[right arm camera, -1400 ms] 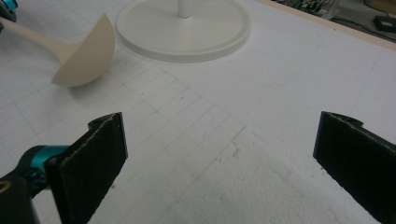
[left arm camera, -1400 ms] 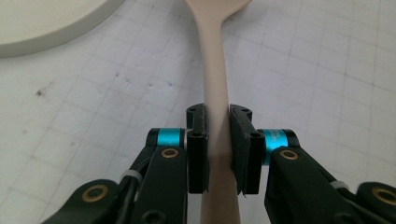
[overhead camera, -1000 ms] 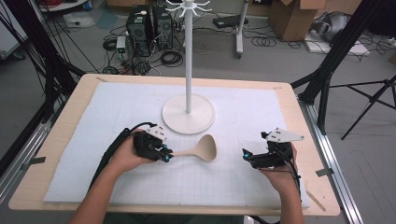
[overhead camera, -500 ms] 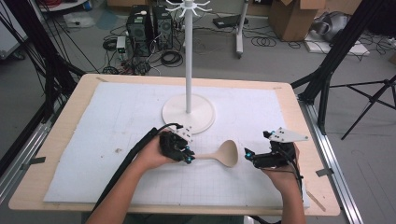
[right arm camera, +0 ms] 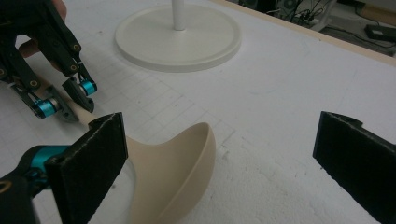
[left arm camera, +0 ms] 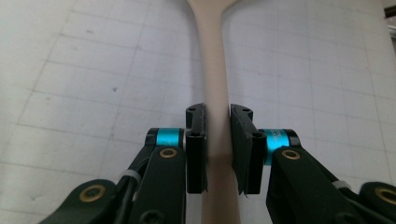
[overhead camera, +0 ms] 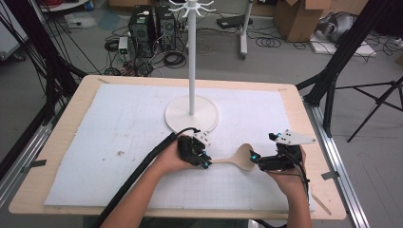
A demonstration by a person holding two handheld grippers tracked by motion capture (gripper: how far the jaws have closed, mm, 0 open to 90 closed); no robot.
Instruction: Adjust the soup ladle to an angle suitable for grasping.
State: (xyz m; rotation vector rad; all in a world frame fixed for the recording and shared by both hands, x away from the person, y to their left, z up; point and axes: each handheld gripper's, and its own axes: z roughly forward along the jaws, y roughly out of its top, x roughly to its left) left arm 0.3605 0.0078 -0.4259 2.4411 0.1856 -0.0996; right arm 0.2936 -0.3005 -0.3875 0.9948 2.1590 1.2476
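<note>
A beige wooden spoon [overhead camera: 239, 157] lies low over the white mat, its bowl pointing right. My left gripper [overhead camera: 205, 162] is shut on the spoon's handle [left arm camera: 212, 70], whose pale shaft runs straight up between the two black pads. My right gripper [overhead camera: 254, 158] stands open just right of the spoon's bowl [right arm camera: 182, 158]; one pad [right arm camera: 93, 158] sits beside the bowl's neck and the other is far off to the right. In the right gripper view the left gripper [right arm camera: 70, 100] appears at the upper left, clamped on the handle.
A white stand with a round base [overhead camera: 192, 114] and a tall pole [overhead camera: 191, 57] topped with hooks rises just behind the grippers. The white gridded mat [overhead camera: 119, 123] covers a wooden table [overhead camera: 313, 142]. Cables and equipment lie on the floor beyond.
My left gripper has carried the spoon to the right, bringing its bowl up to the right gripper. The right gripper has barely moved.
</note>
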